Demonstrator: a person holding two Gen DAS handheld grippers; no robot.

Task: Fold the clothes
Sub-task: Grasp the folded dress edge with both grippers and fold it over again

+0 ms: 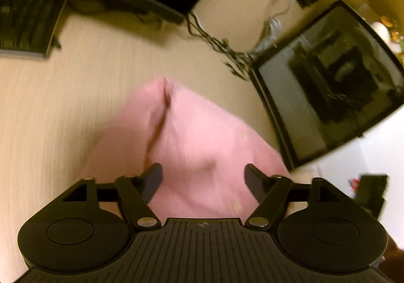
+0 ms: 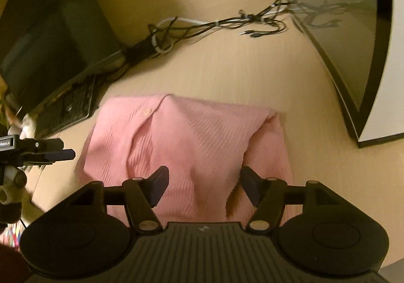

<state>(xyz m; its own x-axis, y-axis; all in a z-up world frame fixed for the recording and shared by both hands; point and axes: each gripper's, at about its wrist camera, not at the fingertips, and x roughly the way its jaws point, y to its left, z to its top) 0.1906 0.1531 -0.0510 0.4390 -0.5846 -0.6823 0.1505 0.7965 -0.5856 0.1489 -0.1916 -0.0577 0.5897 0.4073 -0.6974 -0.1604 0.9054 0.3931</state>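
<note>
Both views are smeared by motion blur, the left wrist view worst: there the pink garment (image 1: 192,146) is a soft shape with one dark crease, its weave unreadable. Its near edge is hidden behind each gripper's body. In the right wrist view the garment (image 2: 186,149) is sharper, ribbed, lying folded on the table (image 2: 227,68) at the centre, with one pale button near 11 o'clock on it and a flap turned under at 3 o'clock.

One garment, two grippers. The left gripper (image 1: 203,179) has its jaws spread wide over the cloth, holding nothing. The right gripper (image 2: 204,184) is likewise spread and empty above the cloth. In the right wrist view the left gripper shows again at 9 o'clock, cut by the frame, its jaws unreadable there.

Two dark monitors (image 2: 50,38) stand at 10 and 2 o'clock, both cropped. One cable bundle (image 2: 217,25) lies at 12 o'clock. One keyboard (image 2: 68,106) at 9 o'clock is partly hidden.
</note>
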